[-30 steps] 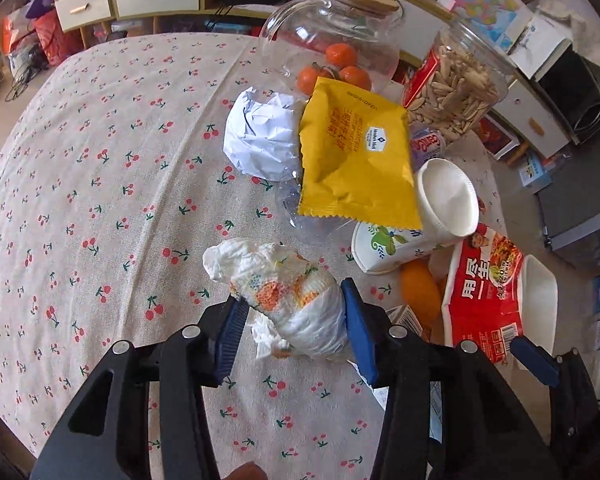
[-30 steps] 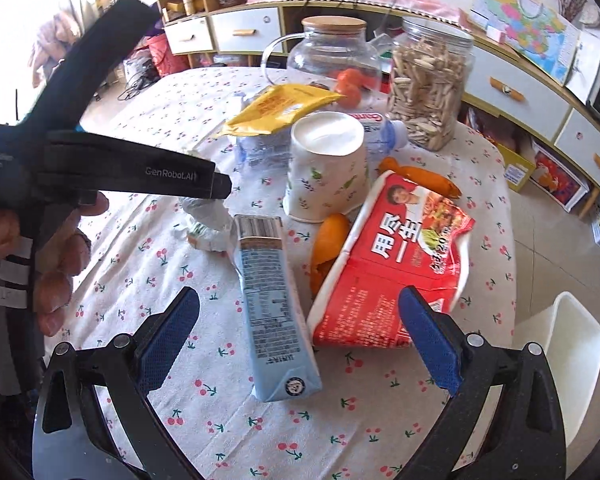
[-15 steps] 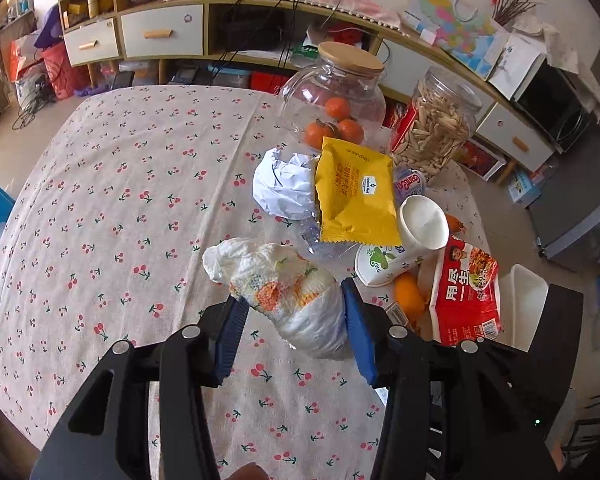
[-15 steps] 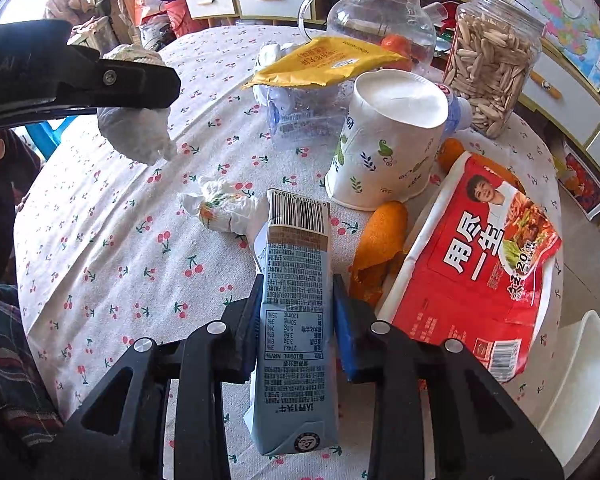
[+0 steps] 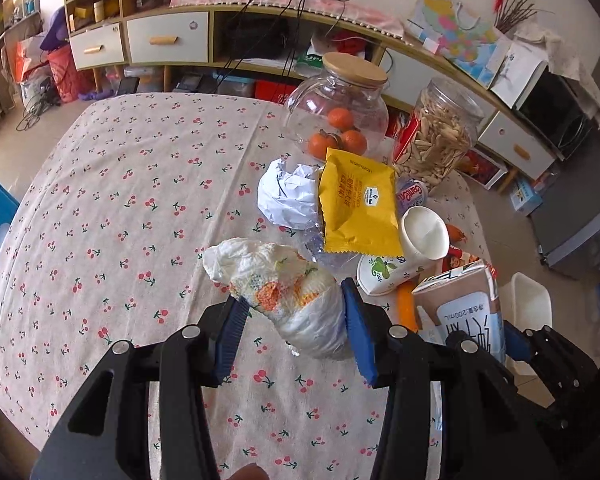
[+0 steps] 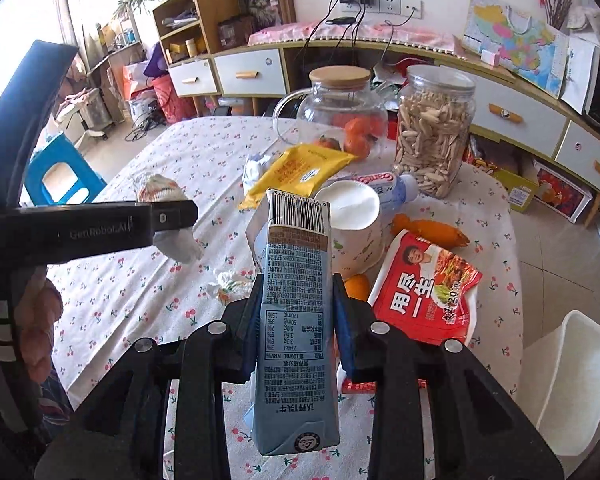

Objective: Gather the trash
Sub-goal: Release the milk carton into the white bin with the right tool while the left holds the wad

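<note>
My left gripper (image 5: pixel 292 320) is shut on a crumpled white wrapper with orange print (image 5: pixel 288 292) and holds it above the cherry-print tablecloth (image 5: pixel 140 200). My right gripper (image 6: pixel 296 308) is shut on a blue milk carton (image 6: pixel 296 320) and holds it lifted above the table; the carton also shows in the left wrist view (image 5: pixel 464 308). On the table lie a yellow snack bag (image 5: pixel 356 208), a crumpled white paper ball (image 5: pixel 288 196), a tipped paper cup (image 5: pixel 412 252), a red noodle packet (image 6: pixel 424 284), orange peel (image 6: pixel 358 286), a small crumpled wrapper (image 6: pixel 230 284) and a plastic bottle (image 6: pixel 384 186).
A glass jar of oranges (image 5: pixel 340 116) and a jar of seeds (image 5: pixel 440 136) stand at the table's far side. A white bin (image 6: pixel 572 376) stands on the floor at the right. A blue stool (image 6: pixel 60 172) is at the left. Cabinets line the far wall.
My right gripper closed on the milk carton and lifted it off the table. My left gripper rose higher with the crumpled wrapper still in it.
</note>
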